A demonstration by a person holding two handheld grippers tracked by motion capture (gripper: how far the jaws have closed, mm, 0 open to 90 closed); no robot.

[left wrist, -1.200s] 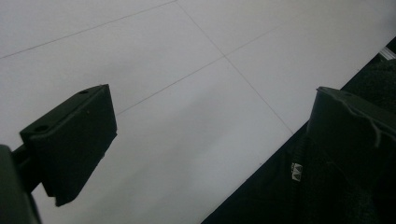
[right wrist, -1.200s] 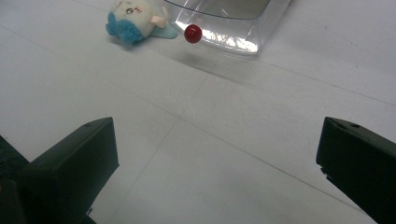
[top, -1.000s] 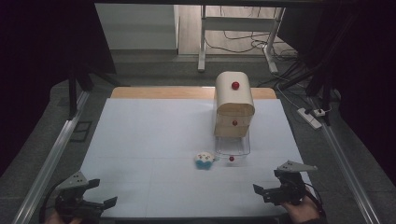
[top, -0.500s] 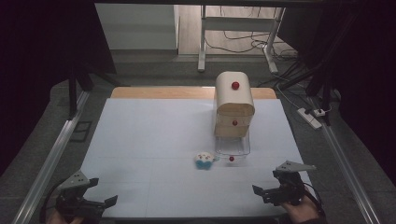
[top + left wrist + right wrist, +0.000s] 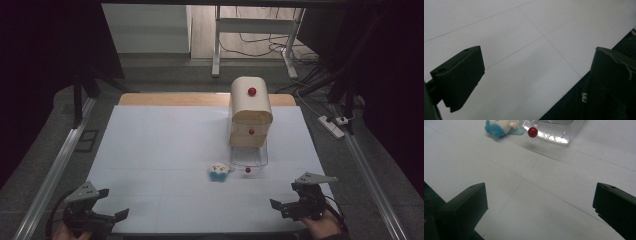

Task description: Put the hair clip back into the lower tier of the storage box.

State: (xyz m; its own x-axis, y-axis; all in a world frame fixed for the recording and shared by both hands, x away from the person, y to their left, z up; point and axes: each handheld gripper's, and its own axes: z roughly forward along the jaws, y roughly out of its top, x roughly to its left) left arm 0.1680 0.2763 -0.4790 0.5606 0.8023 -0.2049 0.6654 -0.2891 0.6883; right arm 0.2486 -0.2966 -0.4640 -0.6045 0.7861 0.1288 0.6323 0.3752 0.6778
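Left tongs [image 5: 534, 82] gape over the white table [image 5: 529, 32].

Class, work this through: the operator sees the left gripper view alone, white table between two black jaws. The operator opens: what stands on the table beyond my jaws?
Observer: A wooden cabinet stands right of centre, toward the far edge of the table.
Operator: Is anything on it open?
Observer: Its bottom clear drawer is pulled out toward your side.
Operator: Anything loose nearby?
Observer: A small blue and white plush toy lies on the table beside that drawer's front, on its left in the high view.
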